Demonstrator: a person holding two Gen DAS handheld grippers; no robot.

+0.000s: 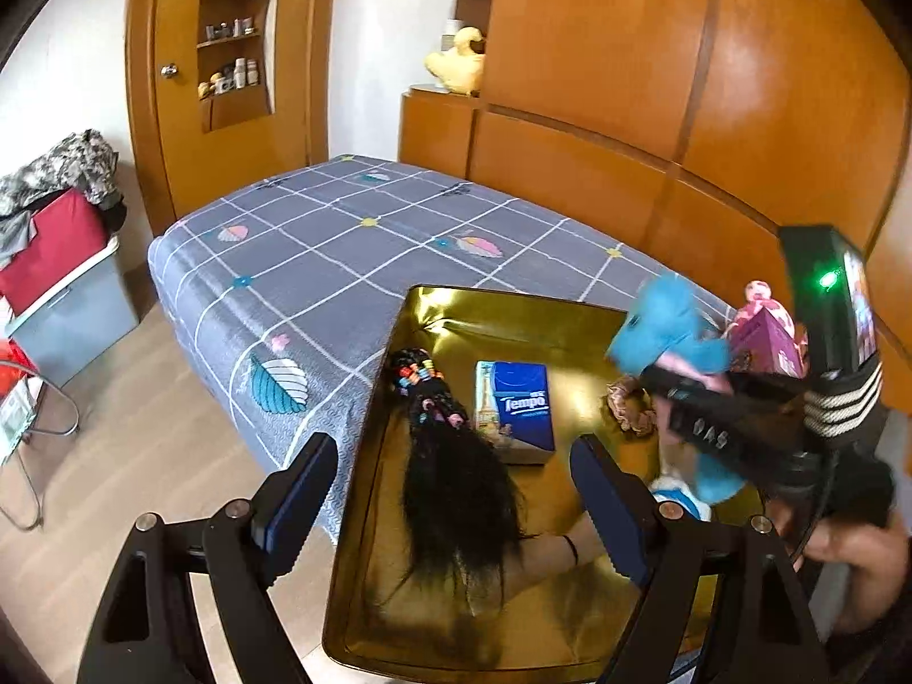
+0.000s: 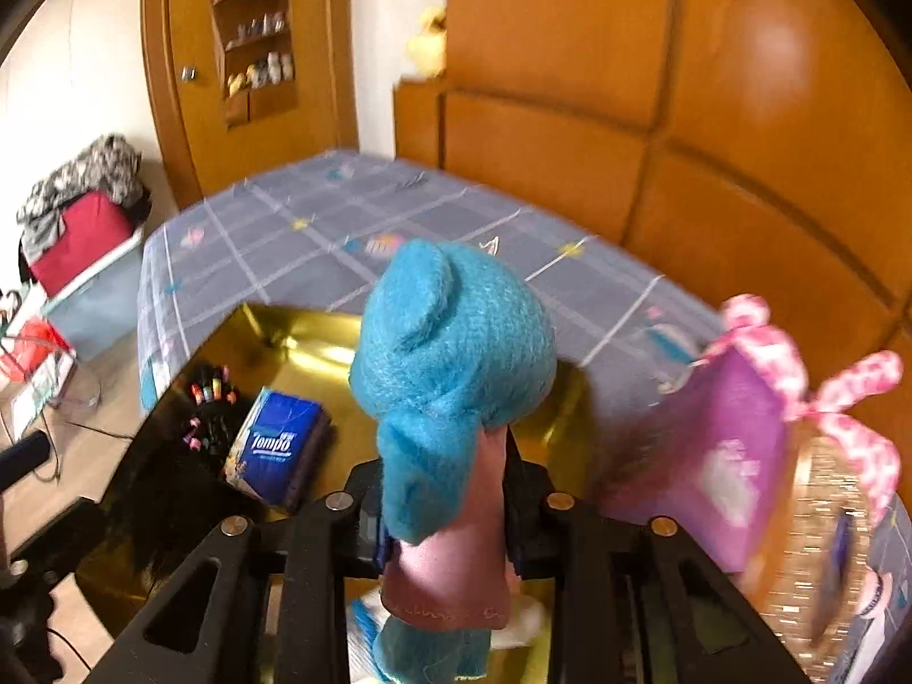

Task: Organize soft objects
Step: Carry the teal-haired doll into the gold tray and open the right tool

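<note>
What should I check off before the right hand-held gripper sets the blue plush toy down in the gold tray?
1. Grip: right hand-held gripper is clamped on the fuzzy blue plush toy with its pink patch: ok.
2. Left hand-held gripper is open, holds nothing and hovers over the shiny gold tray: ok.
3. Bare tray floor shows beside the blue Tempo tissue pack: ok.
4. Black wig with coloured clips lies along the tray's left side, apart from the toy: ok.
5. Purple box stands close on the right; clearance: cannot tell.
6. Right wrist view is motion-blurred; exact drop spot: cannot tell.
</note>
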